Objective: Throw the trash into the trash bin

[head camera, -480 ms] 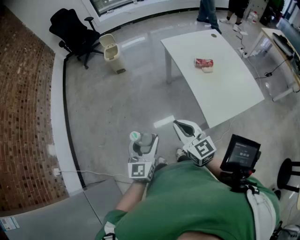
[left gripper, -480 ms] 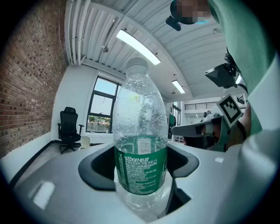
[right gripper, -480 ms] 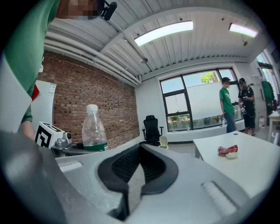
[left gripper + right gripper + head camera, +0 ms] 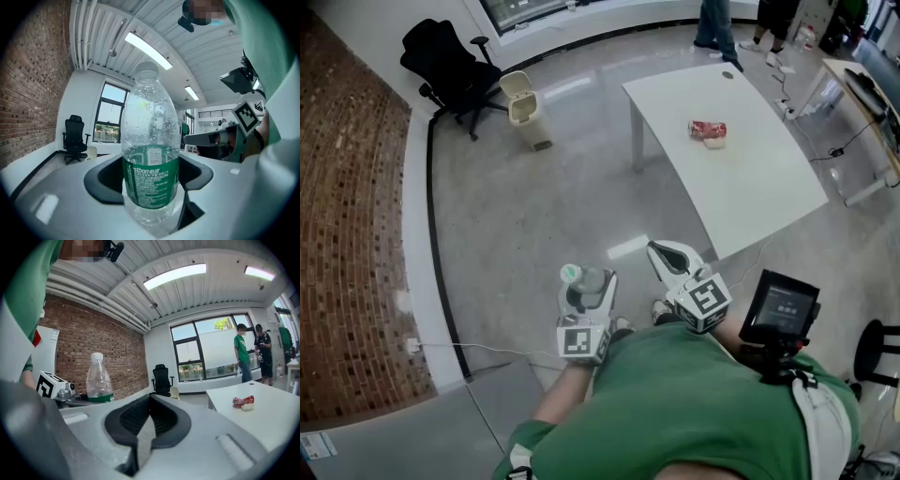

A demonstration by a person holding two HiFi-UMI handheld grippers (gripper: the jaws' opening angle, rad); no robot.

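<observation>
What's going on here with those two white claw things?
A person holds a gripper in each hand. The left gripper has its jaws clamped on a clear plastic bottle with a green label; the right gripper is shut and empty. The trash bin stands across the floor by an office chair. A red wrapper lies on the white table.

Brick wall (image 4: 347, 234), seemingly concrete floor (image 4: 534, 197)

The bottle (image 4: 150, 140) is clear plastic with a glossy green label (image 4: 151, 180). The floor (image 4: 534, 206) looks polished and shiny; the wall (image 4: 347, 234) at left is rough brick.
</observation>
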